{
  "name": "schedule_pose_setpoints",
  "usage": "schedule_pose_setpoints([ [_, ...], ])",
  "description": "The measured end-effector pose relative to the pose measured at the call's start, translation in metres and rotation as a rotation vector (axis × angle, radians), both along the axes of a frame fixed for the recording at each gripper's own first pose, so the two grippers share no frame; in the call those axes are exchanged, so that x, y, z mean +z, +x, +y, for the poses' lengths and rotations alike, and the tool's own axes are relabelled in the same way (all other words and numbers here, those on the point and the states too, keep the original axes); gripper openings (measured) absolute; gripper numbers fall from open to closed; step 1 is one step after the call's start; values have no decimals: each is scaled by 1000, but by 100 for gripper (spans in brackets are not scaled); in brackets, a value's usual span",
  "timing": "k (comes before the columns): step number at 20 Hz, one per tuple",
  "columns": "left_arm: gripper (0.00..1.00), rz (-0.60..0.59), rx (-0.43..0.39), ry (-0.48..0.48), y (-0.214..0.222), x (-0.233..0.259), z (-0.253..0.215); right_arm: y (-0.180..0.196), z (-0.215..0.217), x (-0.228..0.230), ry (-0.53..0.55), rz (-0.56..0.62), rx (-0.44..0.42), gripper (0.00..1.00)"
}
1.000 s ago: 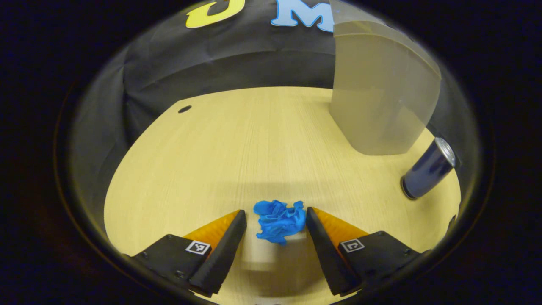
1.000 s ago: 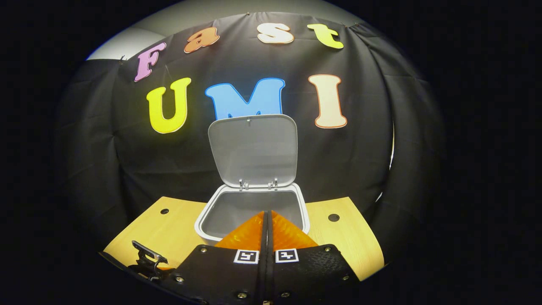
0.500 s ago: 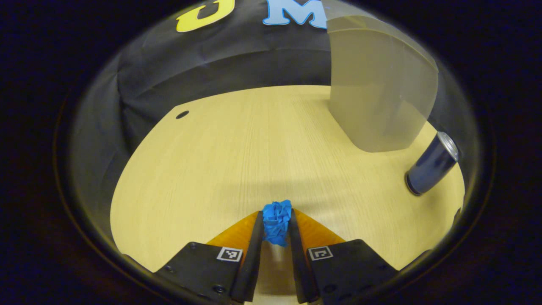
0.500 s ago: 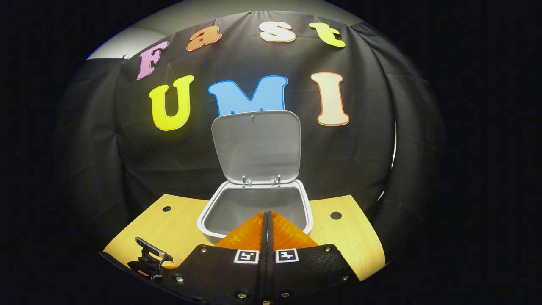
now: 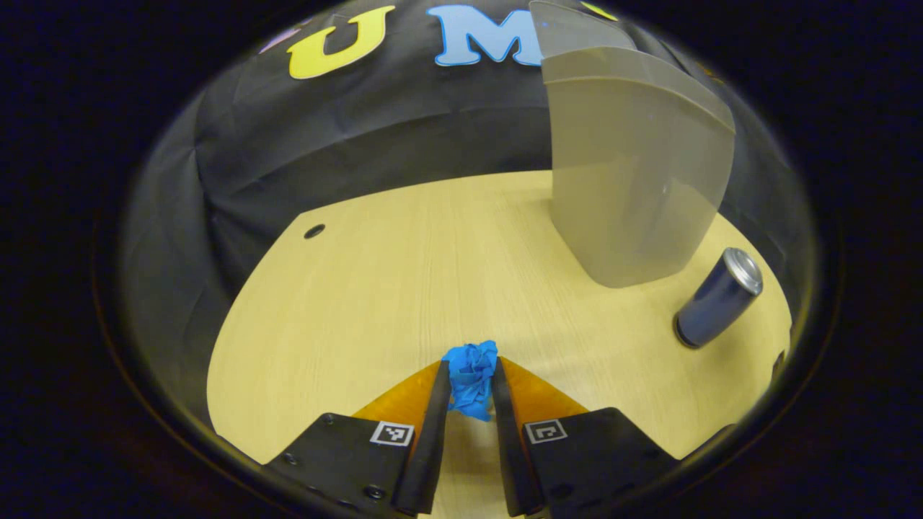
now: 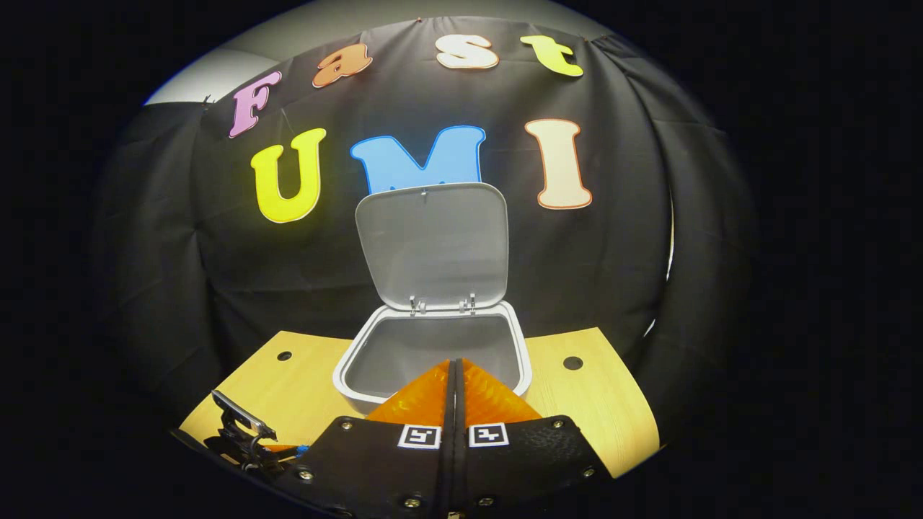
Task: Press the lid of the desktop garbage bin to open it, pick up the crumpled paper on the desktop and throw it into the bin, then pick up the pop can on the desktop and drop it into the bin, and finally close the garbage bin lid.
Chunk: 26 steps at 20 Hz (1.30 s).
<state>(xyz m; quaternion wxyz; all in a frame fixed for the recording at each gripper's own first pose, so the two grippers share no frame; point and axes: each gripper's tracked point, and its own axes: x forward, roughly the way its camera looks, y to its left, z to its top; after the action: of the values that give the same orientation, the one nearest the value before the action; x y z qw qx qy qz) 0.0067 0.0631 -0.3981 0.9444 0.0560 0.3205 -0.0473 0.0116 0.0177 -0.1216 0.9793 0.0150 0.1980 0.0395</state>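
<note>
The paper (image 5: 471,377), a blue crumpled wad, sits pinched between the fingers of the left gripper (image 5: 470,386), both pressing on it from either side, low over the desk (image 5: 404,274). What matters now is where the bin (image 5: 634,173) lies from those jaws: ahead and off to the right, its tall pale wall rising well above the level of the wad. So I'd judge the next move is a lift and a swing rightward, high enough to clear the rim before letting go.

In the right gripper view the bin's lid (image 6: 431,245) stands upright on its hinges and the mouth is wide open, so nothing bars the drop.

The can (image 5: 715,297) stands just beside the bin's right flank, well apart from the paper and off the likely path.

The right gripper (image 6: 455,375) has its fingers pressed together on nothing, hovering just before the bin's front rim. The left is plainly the one to deliver.
</note>
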Motion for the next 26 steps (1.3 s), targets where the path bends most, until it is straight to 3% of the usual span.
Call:
schedule_pose_setpoints([
  [1,42,-11,-1,-1,2,7,-1,-1,1,-1,3,4,2,0],
  [6,42,-104,-18,-39,17,51,-17,-9,0,-7,13,18,3,0],
  [7,49,-127,-22,-48,19,68,-18,-12,0,-9,17,24,2,0],
  [10,50,-189,-39,-80,30,96,-36,-20,-2,-16,27,41,-2,0],
  [11,49,-210,-44,-93,32,107,-40,-22,-3,-17,32,44,-5,0],
  [12,41,-230,-47,-103,34,120,-45,-24,-4,-20,38,49,-9,0],
  [13,41,-251,-52,-114,38,133,-49,-26,-5,-21,45,53,-13,0],
  [14,49,-271,-60,-125,41,146,-54,-28,-6,-23,54,57,-17,0],
  [15,42,-293,-69,-136,44,159,-59,-30,-7,-24,61,61,-21,0],
  [16,46,-316,-78,-141,46,171,-63,-31,-8,-25,66,63,-27,0],
  [17,42,-337,-87,-143,48,184,-66,-33,-8,-25,71,64,-32,0],
  [26,41,-498,-180,-204,68,279,-106,-46,-25,-23,83,52,-82,0],
])
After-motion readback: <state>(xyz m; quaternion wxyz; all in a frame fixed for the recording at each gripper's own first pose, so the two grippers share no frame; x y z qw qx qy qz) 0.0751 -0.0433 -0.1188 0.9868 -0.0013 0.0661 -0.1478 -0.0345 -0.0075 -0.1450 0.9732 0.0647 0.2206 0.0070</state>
